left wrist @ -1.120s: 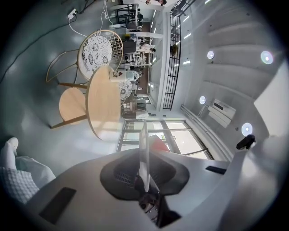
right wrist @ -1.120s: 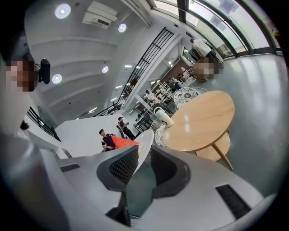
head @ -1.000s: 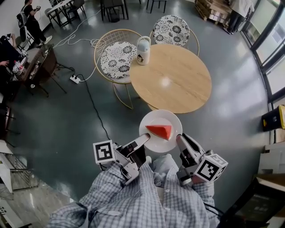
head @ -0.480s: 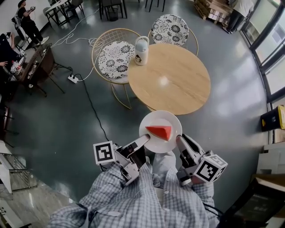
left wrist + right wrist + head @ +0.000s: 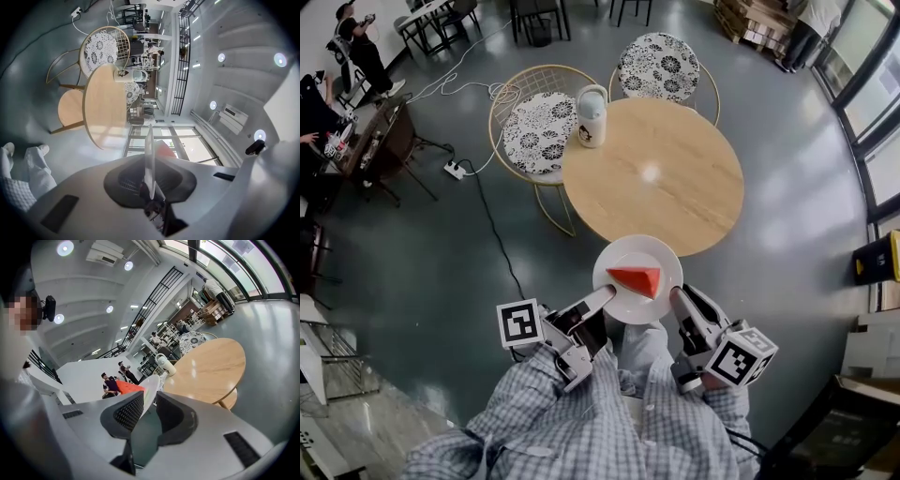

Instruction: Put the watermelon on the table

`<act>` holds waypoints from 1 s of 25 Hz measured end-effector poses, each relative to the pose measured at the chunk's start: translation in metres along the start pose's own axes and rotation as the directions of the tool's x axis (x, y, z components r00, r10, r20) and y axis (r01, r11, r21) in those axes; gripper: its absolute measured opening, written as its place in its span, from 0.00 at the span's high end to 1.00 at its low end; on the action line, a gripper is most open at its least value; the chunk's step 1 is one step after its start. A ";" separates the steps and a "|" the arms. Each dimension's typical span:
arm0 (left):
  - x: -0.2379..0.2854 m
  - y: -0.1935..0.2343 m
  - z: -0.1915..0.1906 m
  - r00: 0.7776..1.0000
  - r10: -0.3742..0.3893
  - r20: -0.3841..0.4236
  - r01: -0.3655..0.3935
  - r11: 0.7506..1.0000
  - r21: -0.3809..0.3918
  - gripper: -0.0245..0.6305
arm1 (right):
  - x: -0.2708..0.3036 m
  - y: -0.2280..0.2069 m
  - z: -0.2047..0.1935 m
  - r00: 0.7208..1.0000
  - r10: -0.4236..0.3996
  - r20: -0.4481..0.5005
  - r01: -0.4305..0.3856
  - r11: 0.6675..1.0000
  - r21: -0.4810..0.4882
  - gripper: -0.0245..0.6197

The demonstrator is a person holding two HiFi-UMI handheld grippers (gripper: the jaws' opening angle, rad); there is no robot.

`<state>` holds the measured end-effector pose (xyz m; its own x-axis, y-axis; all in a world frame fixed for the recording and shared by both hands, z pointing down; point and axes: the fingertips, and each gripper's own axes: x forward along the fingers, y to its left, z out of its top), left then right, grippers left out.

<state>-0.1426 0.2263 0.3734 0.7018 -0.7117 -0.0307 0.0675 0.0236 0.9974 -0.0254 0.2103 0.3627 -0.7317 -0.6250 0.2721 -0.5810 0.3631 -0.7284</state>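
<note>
A red watermelon wedge (image 5: 636, 278) lies on a white plate (image 5: 620, 255) that hangs level between my two grippers. My left gripper (image 5: 606, 298) is shut on the plate's left rim, and my right gripper (image 5: 676, 296) is shut on its right rim. The plate's far rim reaches the near edge of the round wooden table (image 5: 675, 178). In the left gripper view the plate (image 5: 149, 154) stands edge-on between the jaws (image 5: 150, 177), with the watermelon (image 5: 165, 149) behind it. In the right gripper view the plate's rim (image 5: 150, 387) and the watermelon (image 5: 128, 387) show above the jaws (image 5: 148, 409).
A white jug (image 5: 591, 114) stands at the table's far left edge. Two wire chairs with patterned cushions (image 5: 532, 131) (image 5: 658, 67) sit behind the table. A power strip and cable (image 5: 455, 169) lie on the floor at the left. People stand far off at the upper left.
Both grippers and the plate have moved toward the table. The table's near edge now sits under the plate's far rim. The grip on the plate is unchanged.
</note>
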 end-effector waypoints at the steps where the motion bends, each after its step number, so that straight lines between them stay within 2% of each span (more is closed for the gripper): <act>1: 0.006 0.000 0.002 1.000 0.002 0.001 -0.002 1.000 0.004 0.89 | 0.002 -0.004 0.005 1.000 0.002 0.000 -0.002 1.000 0.001 0.83; 25: 0.204 -0.001 0.030 1.000 0.001 0.028 -0.001 1.000 0.006 0.89 | 0.016 -0.128 0.164 0.999 0.038 0.012 -0.038 0.999 0.021 0.83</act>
<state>-0.0210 0.0596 0.3678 0.6817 -0.7311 -0.0281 0.0627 0.0202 0.9978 0.0963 0.0402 0.3570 -0.7487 -0.6193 0.2363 -0.5451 0.3725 -0.7510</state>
